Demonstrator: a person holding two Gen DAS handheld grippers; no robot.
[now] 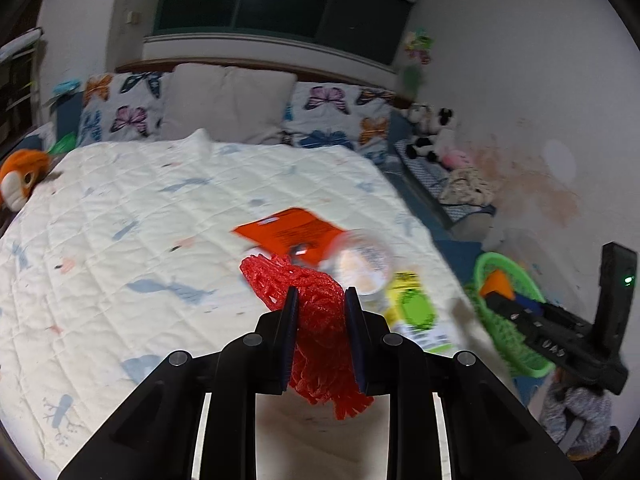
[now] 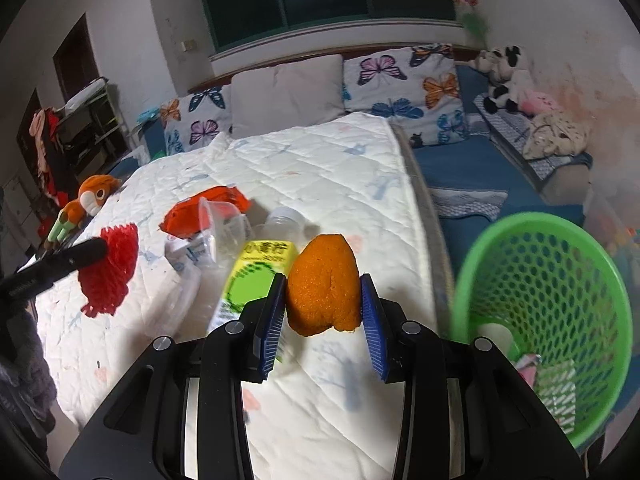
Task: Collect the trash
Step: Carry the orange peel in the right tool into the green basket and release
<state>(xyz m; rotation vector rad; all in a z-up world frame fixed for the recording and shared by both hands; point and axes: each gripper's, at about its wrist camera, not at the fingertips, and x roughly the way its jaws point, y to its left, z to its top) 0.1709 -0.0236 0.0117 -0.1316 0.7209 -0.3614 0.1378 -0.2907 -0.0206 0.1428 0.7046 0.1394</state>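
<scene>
My left gripper [image 1: 320, 298] is shut on a red foam net [image 1: 316, 312] and holds it above the bed; it also shows in the right wrist view [image 2: 110, 270]. My right gripper [image 2: 323, 290] is shut on an orange peel [image 2: 323, 286], lifted over the bed edge left of the green mesh basket [image 2: 548, 280]. On the quilt lie an orange wrapper [image 1: 292, 234], a clear plastic cup [image 2: 222, 226], a clear bottle [image 2: 284, 222] and a yellow-green juice carton [image 2: 256, 276]. The basket [image 1: 508, 312] holds some paper scraps.
The white quilted bed [image 2: 340, 184] has butterfly pillows [image 2: 404, 80] at the head. An orange plush toy [image 2: 94, 196] lies at the bed's left edge. More plush toys [image 2: 506, 76] and clothes sit on a blue bench by the right wall.
</scene>
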